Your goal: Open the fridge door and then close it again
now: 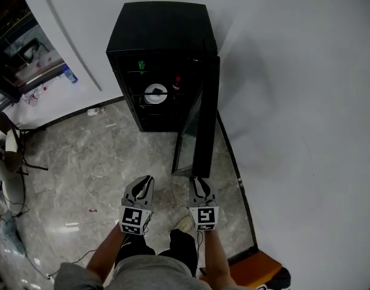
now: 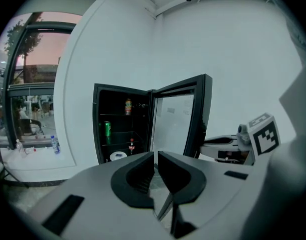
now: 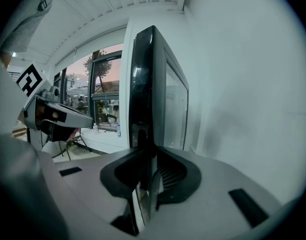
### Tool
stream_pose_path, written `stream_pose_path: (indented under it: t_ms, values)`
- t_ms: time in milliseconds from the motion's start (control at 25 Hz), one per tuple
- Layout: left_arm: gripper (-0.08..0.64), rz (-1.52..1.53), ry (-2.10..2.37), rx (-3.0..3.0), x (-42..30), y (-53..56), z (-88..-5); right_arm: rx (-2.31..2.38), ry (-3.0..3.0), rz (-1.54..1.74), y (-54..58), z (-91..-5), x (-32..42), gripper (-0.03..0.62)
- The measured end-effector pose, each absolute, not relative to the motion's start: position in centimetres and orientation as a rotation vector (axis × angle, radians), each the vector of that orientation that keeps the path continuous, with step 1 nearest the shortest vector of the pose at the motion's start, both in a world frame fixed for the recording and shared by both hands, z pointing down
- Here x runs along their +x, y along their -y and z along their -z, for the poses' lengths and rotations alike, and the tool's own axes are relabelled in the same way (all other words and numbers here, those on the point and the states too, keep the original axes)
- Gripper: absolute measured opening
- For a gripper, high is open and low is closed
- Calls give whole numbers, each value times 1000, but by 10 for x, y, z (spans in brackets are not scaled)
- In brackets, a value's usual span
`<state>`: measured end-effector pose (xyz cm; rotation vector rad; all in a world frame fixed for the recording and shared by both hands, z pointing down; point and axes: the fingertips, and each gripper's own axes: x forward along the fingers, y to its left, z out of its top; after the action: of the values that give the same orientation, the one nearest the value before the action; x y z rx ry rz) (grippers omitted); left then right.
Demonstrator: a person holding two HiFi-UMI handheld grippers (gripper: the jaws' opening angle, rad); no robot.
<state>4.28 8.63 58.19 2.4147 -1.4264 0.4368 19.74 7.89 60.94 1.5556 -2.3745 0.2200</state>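
A black mini fridge (image 1: 160, 41) stands against the white wall with its glass door (image 1: 200, 132) swung wide open towards me. My right gripper (image 1: 198, 183) is at the door's free edge. In the right gripper view the black door edge (image 3: 143, 94) runs down between the jaws, and my right gripper (image 3: 148, 156) is shut on it. My left gripper (image 1: 145, 181) hangs to the left of the door, touching nothing. In its own view the left gripper (image 2: 155, 156) is shut and empty, and points at the open fridge (image 2: 120, 129).
The fridge shelves hold a green can (image 2: 107, 129), an orange can (image 2: 128, 106), a small red bottle (image 2: 132, 145) and a white dish (image 1: 156, 93). A white wall (image 1: 305, 101) runs close on the right. A chair (image 1: 9, 144) and cables lie on the marble floor at left.
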Motion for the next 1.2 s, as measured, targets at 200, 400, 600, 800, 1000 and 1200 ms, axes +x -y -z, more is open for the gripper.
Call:
stream_pose_path:
  t_ms: [200,400,600,800,1000,1200]
  values:
    - [27,-430,1434,2404,38,-85,-582,1506,2410,-218,-76,-610,180,80]
    - [28,-436,1469,2377,20,-83,-582,1461,2446,-231,-71,-609,159,83]
    - [28,-428,1518,2344,-2,-78,-579,1433,2468,-234,-64,-609,138,92]
    - [27,-428,1542,2306,-24,-76,-583,1420,2475,-240,-57,-607,115,98]
    - [26,-416,1556,2295,-39,-68,-581,1405,2483,-255,-49,-608,95,103]
    - [26,-407,1583,2284,-59,-61,-575,1432,2467,-285,-41,-609,78,106]
